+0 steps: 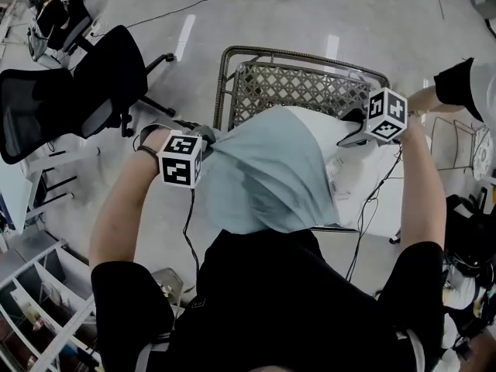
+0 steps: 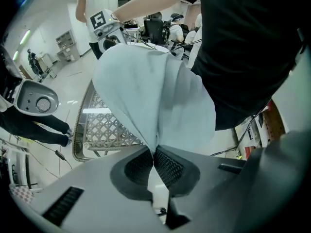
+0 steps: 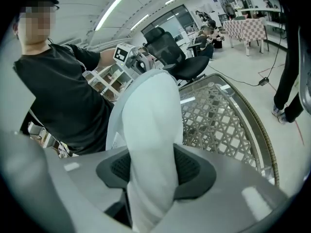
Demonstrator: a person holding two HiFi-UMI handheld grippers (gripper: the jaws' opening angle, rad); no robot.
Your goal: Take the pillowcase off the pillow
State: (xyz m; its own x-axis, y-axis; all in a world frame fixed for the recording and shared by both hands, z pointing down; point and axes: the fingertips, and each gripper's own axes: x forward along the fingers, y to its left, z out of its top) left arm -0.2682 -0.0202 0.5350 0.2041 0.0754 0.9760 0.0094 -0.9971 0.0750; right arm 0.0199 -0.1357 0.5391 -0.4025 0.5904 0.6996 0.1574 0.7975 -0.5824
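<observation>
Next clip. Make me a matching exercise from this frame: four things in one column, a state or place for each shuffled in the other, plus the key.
1. left claw
2. right claw
3. wicker seat
4. office chair

A. black, off to the left in the head view
B. clamped on the white pillow
C. pinching the pale blue pillowcase
D. beneath the pillow

Pairs: 1-C, 2-B, 3-D, 4-A

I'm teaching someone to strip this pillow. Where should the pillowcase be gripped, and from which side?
Pinch a loose fold of the pillowcase at the end farthest from the bare pillow, coming from the person's left. The thin cloth gathers flat there, as in the left gripper, while the right gripper clamps the exposed white end, so pulling apart should slide it off.
</observation>
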